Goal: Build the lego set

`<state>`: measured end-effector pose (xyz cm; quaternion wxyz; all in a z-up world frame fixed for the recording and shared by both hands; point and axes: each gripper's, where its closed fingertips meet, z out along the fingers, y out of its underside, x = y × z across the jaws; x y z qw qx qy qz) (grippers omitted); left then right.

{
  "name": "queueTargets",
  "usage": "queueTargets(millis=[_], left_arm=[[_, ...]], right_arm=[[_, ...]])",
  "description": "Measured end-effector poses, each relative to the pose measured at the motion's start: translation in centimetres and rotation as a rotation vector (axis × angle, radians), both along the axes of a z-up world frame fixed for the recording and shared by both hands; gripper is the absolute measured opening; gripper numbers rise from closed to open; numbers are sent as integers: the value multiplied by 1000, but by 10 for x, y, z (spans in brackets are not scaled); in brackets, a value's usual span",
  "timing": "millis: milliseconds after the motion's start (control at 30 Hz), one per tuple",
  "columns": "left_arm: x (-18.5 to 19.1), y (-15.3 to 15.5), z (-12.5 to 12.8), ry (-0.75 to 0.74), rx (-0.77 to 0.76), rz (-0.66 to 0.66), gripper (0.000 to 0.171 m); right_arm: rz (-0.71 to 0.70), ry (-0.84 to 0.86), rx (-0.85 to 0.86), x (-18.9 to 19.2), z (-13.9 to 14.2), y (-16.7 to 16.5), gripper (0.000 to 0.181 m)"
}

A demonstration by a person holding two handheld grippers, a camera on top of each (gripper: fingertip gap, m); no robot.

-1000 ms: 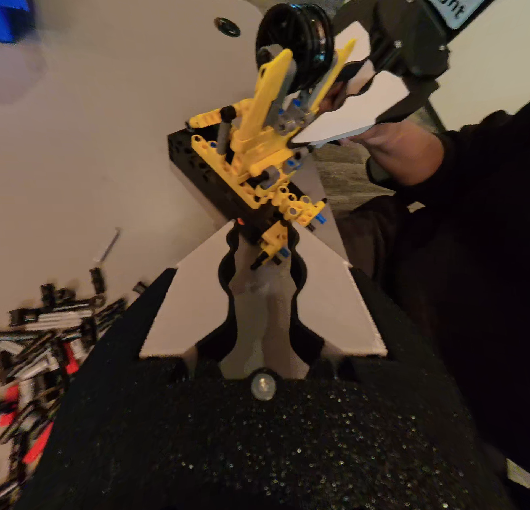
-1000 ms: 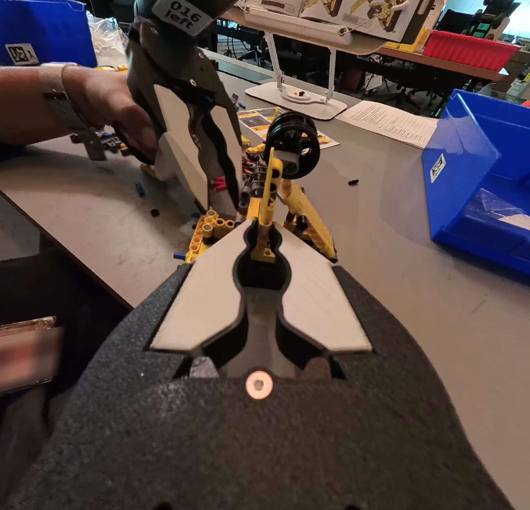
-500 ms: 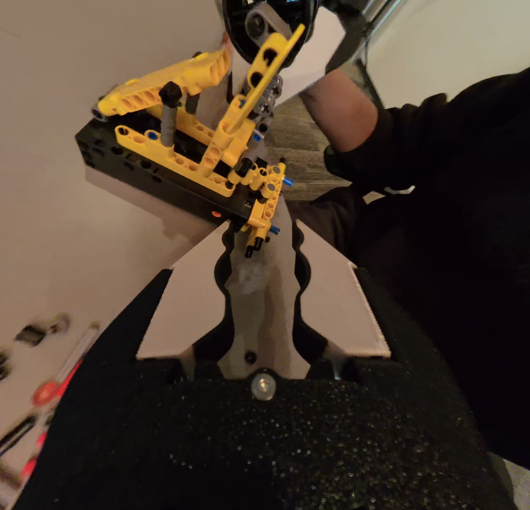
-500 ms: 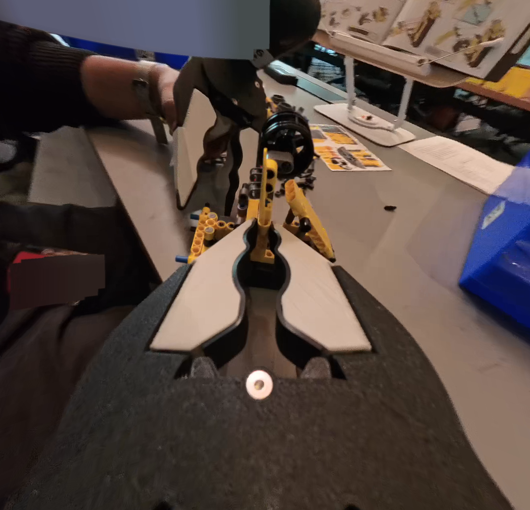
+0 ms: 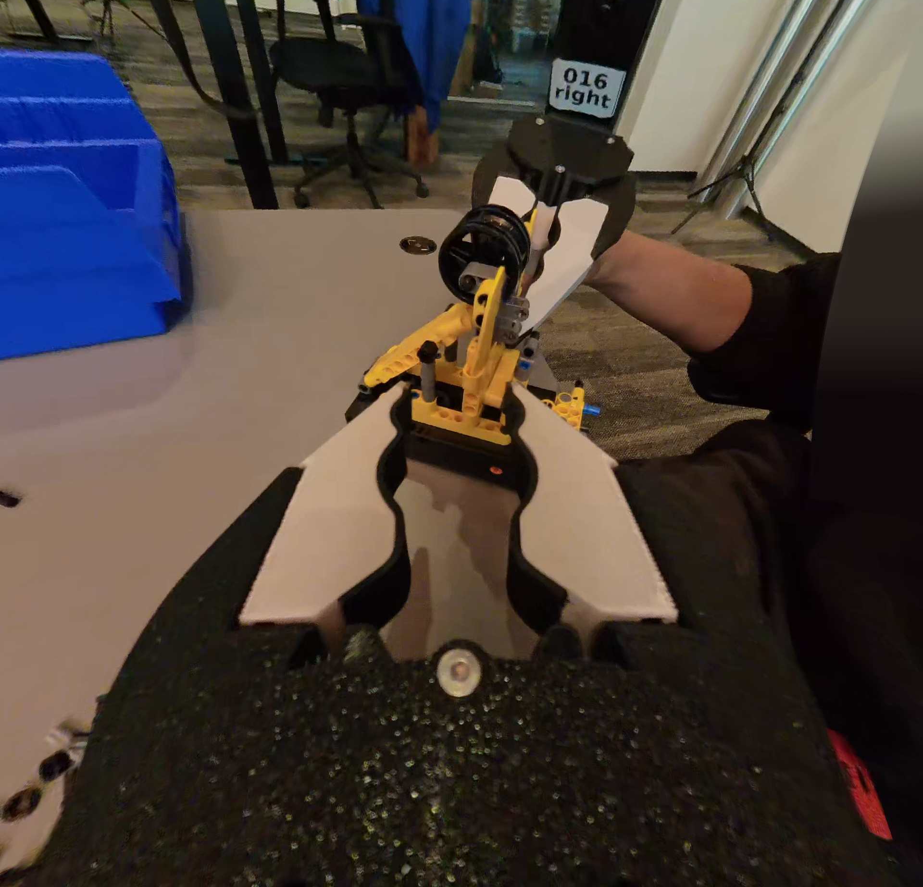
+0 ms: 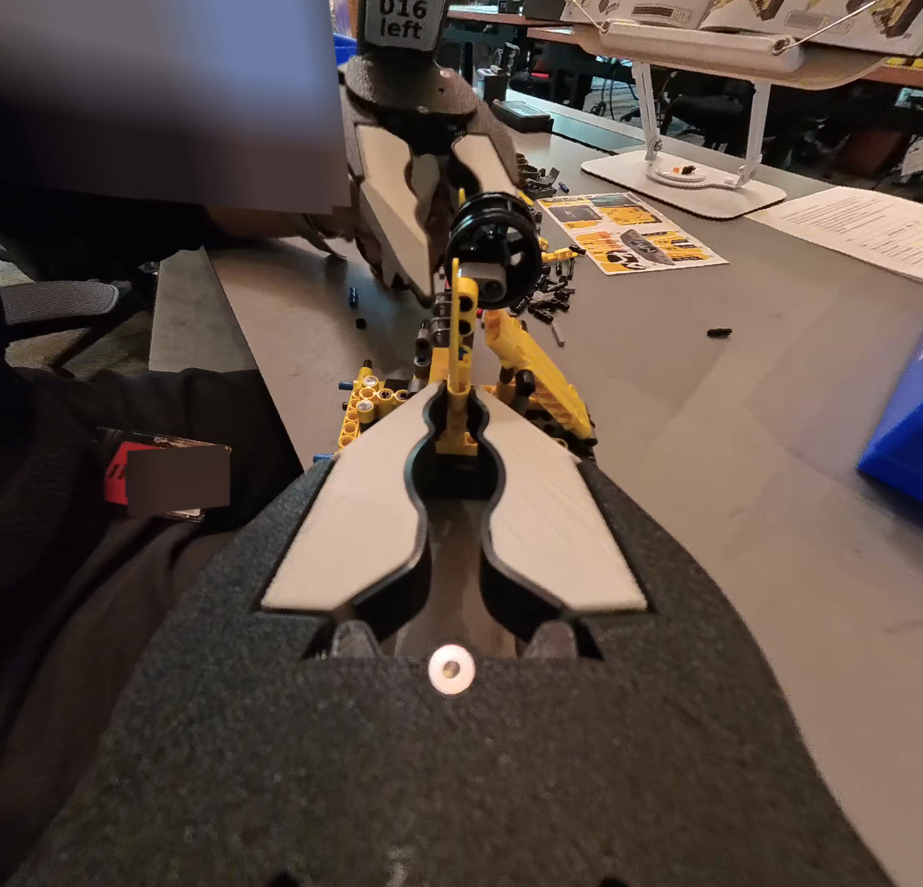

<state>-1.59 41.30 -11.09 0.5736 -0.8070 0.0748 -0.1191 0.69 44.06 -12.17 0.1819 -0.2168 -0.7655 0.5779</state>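
A yellow and black brick model (image 5: 474, 379) stands at the grey table's (image 5: 249, 339) near edge, with a black wheel (image 5: 483, 251) on top of an upright yellow beam. My left gripper (image 5: 457, 399) is open, its fingers close on either side of the model's yellow and black base. My right gripper (image 6: 457, 404) is shut on the foot of the upright yellow beam (image 6: 462, 314), below the wheel (image 6: 492, 249). The right gripper also shows behind the model in the left wrist view (image 5: 532, 289). The left gripper shows above the model in the right wrist view (image 6: 442, 244).
A blue bin (image 5: 75, 204) stands on the table at the left, and another (image 6: 894, 438) at the right. Loose small parts (image 6: 544, 294), a printed leaflet (image 6: 629, 234), a paper sheet (image 6: 859, 229) and a booklet stand (image 6: 684, 184) lie beyond the model. A person's forearm (image 5: 664, 289) reaches in. The tips of one gripper are about 5 cm away from the tips of the other.
The left gripper swung from looking down on the model's end to level with the table, and the base now sits between its fingers. The right gripper stayed shut on the beam.
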Motion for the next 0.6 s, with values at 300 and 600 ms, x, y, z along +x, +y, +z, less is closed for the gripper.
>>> queueTargets(millis=[300,600], left_arm=[[11,11,-8,-95,-33,-79,10],[13,8,-11,-33,-31,-100,9]], right_arm=[[-6,-22,-26,0,-1,1,6],[-23,-25,-11,1,-1,-2,6]])
